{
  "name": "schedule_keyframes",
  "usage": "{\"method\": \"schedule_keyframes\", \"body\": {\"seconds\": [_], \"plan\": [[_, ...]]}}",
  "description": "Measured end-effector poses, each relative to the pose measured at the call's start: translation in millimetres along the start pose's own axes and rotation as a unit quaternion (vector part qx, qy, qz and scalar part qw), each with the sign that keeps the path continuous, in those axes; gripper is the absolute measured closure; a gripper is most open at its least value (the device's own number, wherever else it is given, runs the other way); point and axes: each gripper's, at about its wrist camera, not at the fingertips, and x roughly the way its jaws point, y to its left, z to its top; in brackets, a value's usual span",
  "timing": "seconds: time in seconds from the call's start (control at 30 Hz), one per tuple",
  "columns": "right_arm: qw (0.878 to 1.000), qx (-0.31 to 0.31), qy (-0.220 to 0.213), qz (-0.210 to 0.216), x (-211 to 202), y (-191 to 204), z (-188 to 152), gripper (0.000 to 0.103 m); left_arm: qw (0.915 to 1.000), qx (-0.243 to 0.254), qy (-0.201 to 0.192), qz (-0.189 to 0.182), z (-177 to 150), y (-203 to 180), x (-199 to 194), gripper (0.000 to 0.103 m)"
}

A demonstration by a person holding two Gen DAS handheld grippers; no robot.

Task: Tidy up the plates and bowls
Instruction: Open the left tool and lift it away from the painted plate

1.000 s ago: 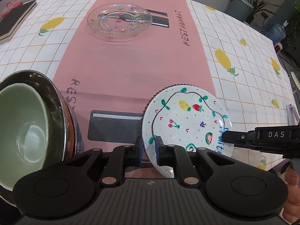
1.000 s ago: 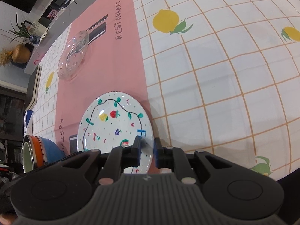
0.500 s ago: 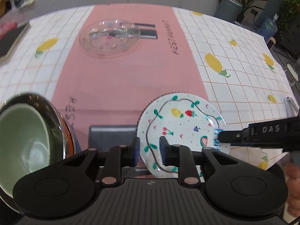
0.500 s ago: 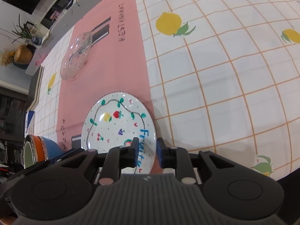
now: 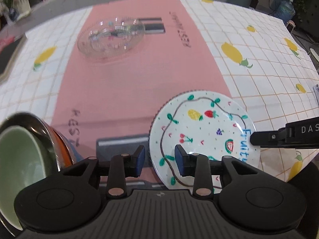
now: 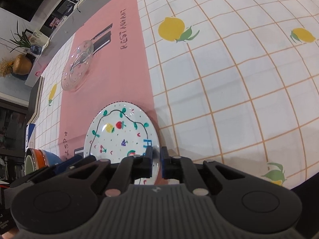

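The painted plate (image 6: 121, 133) is clamped at its right rim by the right gripper (image 6: 156, 159), near edge raised off the counter (image 6: 229, 91). The left gripper (image 5: 157, 157) has its fingers (image 5: 180, 157) just opened apart, straddling the plate's left rim without pressing it. The glass plate (image 5: 110, 37) lies far, beyond both.

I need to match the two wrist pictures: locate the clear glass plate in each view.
Left wrist: clear glass plate at upper left of centre, on the pink runner.
Right wrist: it sits at upper left, seen tilted.
Shared landmark: the painted fruit plate, nearer the cameras.
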Motion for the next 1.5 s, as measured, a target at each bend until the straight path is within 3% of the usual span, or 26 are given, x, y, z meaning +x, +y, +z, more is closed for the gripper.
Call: {"method": "schedule_keyframes", "body": {"seconds": [0.47,0.77,0.83,1.03,1.5], "plan": [[1.000,0.003,-0.024,-0.010,0.7,-1.5,8.2,0.096,0.9979,-0.049,0.009,-0.042,-0.9,10.0,-0.5,0.078],[0.998,-0.028,-0.051,-0.039,-8.7,7.5,8.8,0.092,0.9983,-0.041,-0.001,-0.041,2.0,8.6,-5.2,0.078],[0.997,-0.032,-0.058,-0.042,-12.5,9.6,9.9,0.087,0.9985,-0.037,-0.008,-0.041,5.0,8.9,-10.6,0.078],[0.996,-0.040,-0.071,-0.033,-19.1,19.2,17.7,0.077,0.9978,-0.025,-0.029,-0.053,21.8,11.8,-30.7,0.078],[0.995,-0.074,-0.066,-0.004,-9.8,67.0,47.7,0.073,0.9948,-0.035,-0.058,-0.075,80.7,45.7,-58.9,0.078]]}}
